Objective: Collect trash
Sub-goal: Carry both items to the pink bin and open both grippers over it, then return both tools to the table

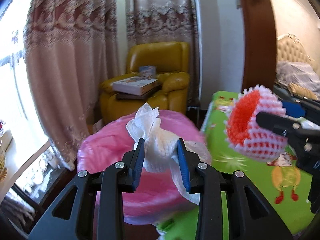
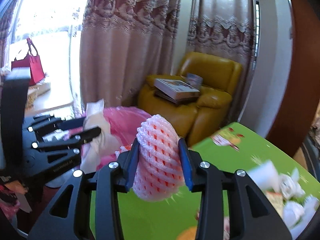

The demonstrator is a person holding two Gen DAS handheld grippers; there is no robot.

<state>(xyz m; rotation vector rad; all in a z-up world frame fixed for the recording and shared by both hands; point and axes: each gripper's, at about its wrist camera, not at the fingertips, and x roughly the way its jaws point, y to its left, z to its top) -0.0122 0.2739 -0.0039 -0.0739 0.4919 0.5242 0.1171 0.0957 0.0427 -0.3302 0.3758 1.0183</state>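
Crumpled tissue [image 1: 158, 140] pinched in left gripper [image 1: 161, 150], above pink-lined bin [image 1: 104, 146]. Foam fruit net [image 2: 160, 160] clamped in right gripper [image 2: 162, 160], over green table's [image 2: 250, 150] edge. Risk: 2 drops; net could bounce off the rim.

Both tongs [image 1: 161, 152] [image 2: 159, 156] clamped, side by side

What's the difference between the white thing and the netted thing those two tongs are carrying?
The crumpled paper towel in the left tongs is plain white, limp and wrinkled; the foam fruit net in the right tongs is a pink-white mesh sleeve with an orange-red inside. The towel sits over the pink-lined bin; the net is beside it, over the green table. Both are squeezed between blue pads.
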